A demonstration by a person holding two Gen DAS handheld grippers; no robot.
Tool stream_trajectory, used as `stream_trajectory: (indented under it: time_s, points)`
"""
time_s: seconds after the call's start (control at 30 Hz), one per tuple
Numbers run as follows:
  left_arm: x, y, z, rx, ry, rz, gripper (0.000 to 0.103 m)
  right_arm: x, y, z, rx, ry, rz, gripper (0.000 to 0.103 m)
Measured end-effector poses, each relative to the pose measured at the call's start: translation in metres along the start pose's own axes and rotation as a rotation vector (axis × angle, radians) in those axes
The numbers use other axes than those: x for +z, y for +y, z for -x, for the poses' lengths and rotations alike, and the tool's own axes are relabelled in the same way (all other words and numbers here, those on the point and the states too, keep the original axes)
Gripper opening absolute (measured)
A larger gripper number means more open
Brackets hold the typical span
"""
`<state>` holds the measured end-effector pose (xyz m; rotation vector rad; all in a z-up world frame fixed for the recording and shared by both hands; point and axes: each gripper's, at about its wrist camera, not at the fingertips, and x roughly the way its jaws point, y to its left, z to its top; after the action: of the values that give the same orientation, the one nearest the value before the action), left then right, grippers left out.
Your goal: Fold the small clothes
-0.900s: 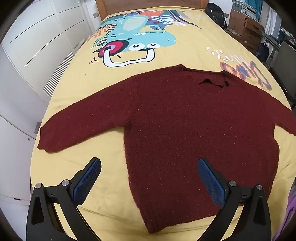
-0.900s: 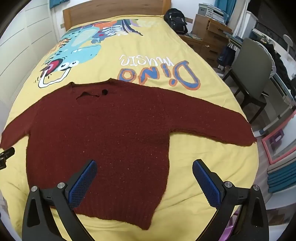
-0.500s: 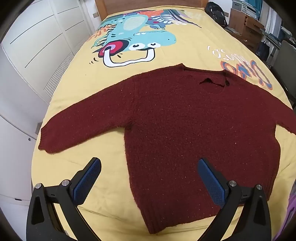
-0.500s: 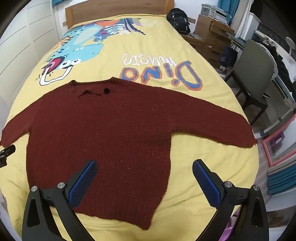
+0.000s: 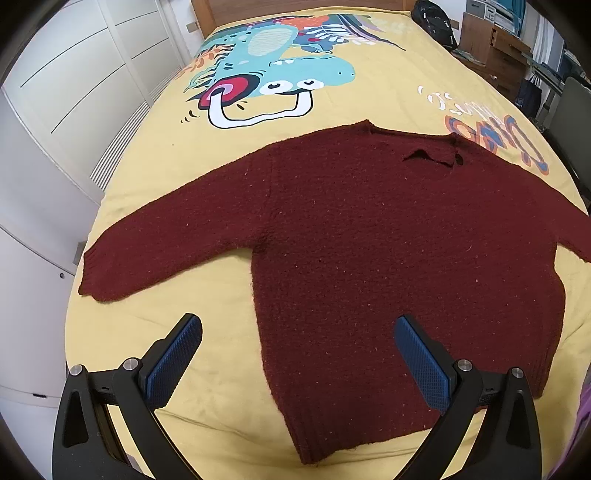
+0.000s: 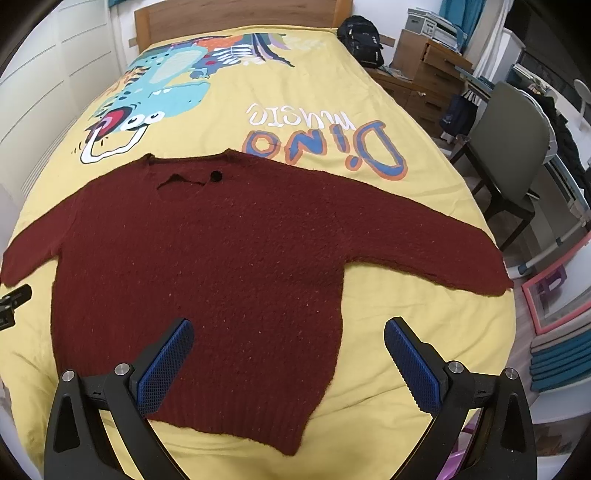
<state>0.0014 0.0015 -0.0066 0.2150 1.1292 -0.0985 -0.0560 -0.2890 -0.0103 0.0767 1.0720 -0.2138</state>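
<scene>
A dark red knitted sweater lies flat on the yellow bed cover, sleeves spread out to both sides, collar at the far end; it also shows in the right wrist view. My left gripper is open and empty, held above the sweater's lower left hem corner. My right gripper is open and empty, held above the lower right hem. The left sleeve cuff lies near the bed's left edge. The right sleeve cuff lies near the bed's right edge.
The yellow bed cover carries a dinosaur print and lettering. White wardrobe doors stand to the left. A grey chair, wooden drawers and a black backpack are to the right. The wooden headboard is at the far end.
Both grippers have drifted slightly, so the sweater sits a little differently in each view. Both stay open and nothing was grasped.
</scene>
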Motion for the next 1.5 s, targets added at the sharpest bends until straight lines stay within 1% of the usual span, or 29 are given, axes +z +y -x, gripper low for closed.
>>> stream_trajectory:
  time_s: [0.67, 1.13, 1.3, 1.4, 1.5]
  points:
    - [-0.0028, 0.0035, -0.0067, 0.005, 0.025, 0.004, 0.102, -0.0017, 0.0008, 0.0006, -0.002, 0.006, 0.022, 0.103]
    - [-0.0036, 0.0023, -0.0057, 0.008, 0.026, -0.003, 0.102, 0.0025, 0.0044, 0.0032, -0.004, 0.004, 0.039, 0.103]
    - [-0.0043, 0.001, -0.0062, 0.008, 0.03, -0.006, 0.102, 0.001, 0.0057, 0.0032, 0.008, 0.006, 0.039, 0.103]
    - [-0.0059, 0.001, -0.0065, -0.005, 0.028, -0.006, 0.102, 0.0004, 0.0059, 0.0031, 0.006, 0.007, 0.043, 0.103]
    - [-0.0072, -0.0002, -0.0074, 0.002, 0.031, -0.012, 0.102, 0.0009, 0.0059, 0.0026, 0.002, 0.007, 0.045, 0.103]
